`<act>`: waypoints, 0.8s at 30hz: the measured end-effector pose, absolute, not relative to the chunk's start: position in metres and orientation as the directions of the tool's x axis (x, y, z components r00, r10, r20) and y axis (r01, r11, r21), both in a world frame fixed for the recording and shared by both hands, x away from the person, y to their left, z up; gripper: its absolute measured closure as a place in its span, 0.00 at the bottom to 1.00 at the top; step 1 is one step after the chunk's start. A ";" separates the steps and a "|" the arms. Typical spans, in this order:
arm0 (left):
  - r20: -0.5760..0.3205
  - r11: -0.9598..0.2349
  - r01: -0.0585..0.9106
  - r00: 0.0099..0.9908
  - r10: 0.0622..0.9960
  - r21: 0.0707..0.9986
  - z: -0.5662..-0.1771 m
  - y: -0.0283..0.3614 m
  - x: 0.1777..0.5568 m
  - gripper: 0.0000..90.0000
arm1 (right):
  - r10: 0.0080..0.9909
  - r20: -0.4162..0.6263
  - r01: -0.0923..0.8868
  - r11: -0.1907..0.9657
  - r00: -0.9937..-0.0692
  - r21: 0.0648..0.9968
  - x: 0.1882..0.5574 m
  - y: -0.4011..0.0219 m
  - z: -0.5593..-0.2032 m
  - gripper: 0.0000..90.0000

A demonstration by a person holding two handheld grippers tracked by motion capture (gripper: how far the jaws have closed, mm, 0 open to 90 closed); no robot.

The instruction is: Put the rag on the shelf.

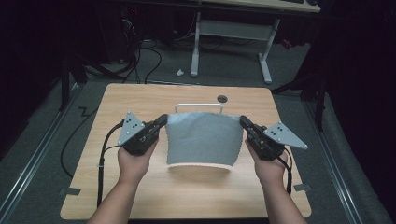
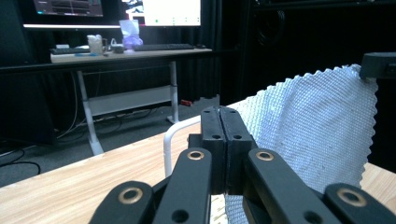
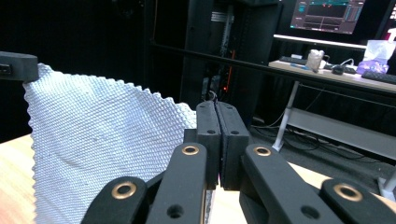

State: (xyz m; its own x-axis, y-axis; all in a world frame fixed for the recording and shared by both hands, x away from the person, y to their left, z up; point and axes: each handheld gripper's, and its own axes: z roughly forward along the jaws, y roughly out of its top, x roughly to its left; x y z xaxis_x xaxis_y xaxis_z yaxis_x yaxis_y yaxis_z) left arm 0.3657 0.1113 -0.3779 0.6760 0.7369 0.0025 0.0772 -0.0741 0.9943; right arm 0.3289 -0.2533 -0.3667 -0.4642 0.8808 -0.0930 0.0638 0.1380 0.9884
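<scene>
Item one: my left gripper (image 1: 161, 122), black two-jaw tongs with a grey three-cornered plate on top. In its own view (image 2: 219, 116) the jaws stand pressed together, pinching the near corner of the pale grey woven cloth with pinked edges (image 2: 317, 126).

Item two: my right gripper (image 1: 244, 122), same make. In its own view (image 3: 216, 112) the jaws are likewise pressed together, clamped on the opposite upper corner of the cloth (image 3: 98, 135).

Item three: the cloth (image 1: 203, 137) itself. I hold it by its two upper corners, stretched between the tongs, hanging as a sheet above the middle of the light wooden desk (image 1: 140, 191). Its lower edge curls toward the near side; whether that edge touches the desk I cannot tell.

Item four: a white bent-tube handle (image 1: 198, 106), upright on the desk just behind the cloth, toward the far edge.

Item five: a small dark round hole (image 1: 222, 98), near the far edge, just beyond the handle.
</scene>
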 end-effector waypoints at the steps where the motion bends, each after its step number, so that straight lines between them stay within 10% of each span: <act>1: 0.008 -0.080 0.075 0.673 0.739 0.994 -0.377 0.111 0.367 1.00 | 0.883 -0.090 0.065 0.135 -0.461 0.989 0.330 -0.254 -0.366 1.00; 24: 0.060 -0.108 0.040 0.623 0.780 0.993 -0.346 0.105 0.429 1.00 | 0.902 -0.050 0.060 0.083 -0.429 0.995 0.387 -0.254 -0.341 1.00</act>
State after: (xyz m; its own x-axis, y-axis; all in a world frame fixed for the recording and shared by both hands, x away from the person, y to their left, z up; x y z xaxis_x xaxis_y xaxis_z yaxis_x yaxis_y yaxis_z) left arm 0.4285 0.1052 -0.3465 0.6227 0.7802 0.0597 0.0395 -0.1075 0.9934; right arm 0.3870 -0.2535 -0.3413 -0.4291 0.9019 -0.0495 0.0596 0.0830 0.9948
